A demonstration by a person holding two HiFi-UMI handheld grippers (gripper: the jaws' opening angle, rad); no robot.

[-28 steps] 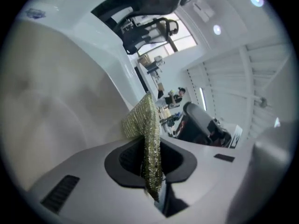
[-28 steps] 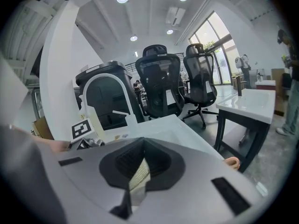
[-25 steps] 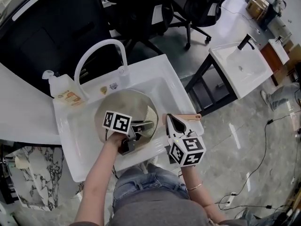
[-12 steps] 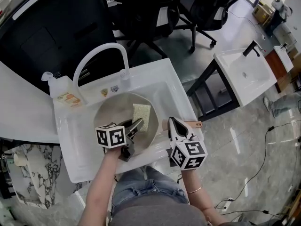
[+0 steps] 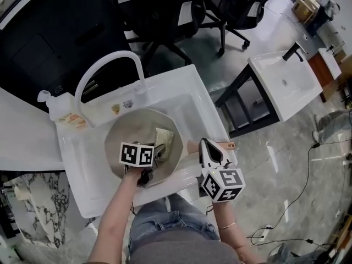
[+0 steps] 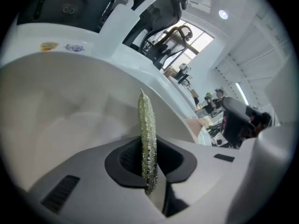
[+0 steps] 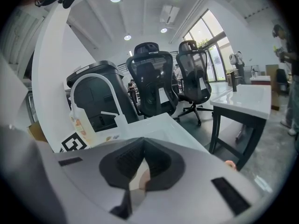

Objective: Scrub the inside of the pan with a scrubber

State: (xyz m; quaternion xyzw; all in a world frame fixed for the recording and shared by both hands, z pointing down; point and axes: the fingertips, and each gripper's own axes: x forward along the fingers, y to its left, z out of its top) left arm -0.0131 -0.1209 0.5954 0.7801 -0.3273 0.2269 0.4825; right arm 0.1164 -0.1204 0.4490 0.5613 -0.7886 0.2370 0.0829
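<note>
A round beige pan [image 5: 124,133] lies in the white sink [image 5: 190,100]. My left gripper [image 5: 158,153] reaches into it from the near side and is shut on a yellow-green scrubber [image 5: 164,138], which rests against the pan's right inner part. In the left gripper view the scrubber [image 6: 146,134] stands edge-on between the jaws [image 6: 150,174], with the pan's inside [image 6: 70,120] behind it. My right gripper [image 5: 209,147] is at the sink's right rim, shut on the pan's copper-coloured handle [image 5: 225,144]; a strip of the handle [image 7: 138,180] shows between its jaws.
A white curved faucet [image 5: 102,67] arches over the sink's far side, with a soap bottle [image 5: 59,111] to its left. Black office chairs [image 5: 231,4] stand beyond. A second white basin on a dark frame [image 5: 286,81] is to the right.
The left gripper has shifted the scrubber across the pan's right inner part, from the right rim toward the middle. The right gripper has stayed on the handle.
</note>
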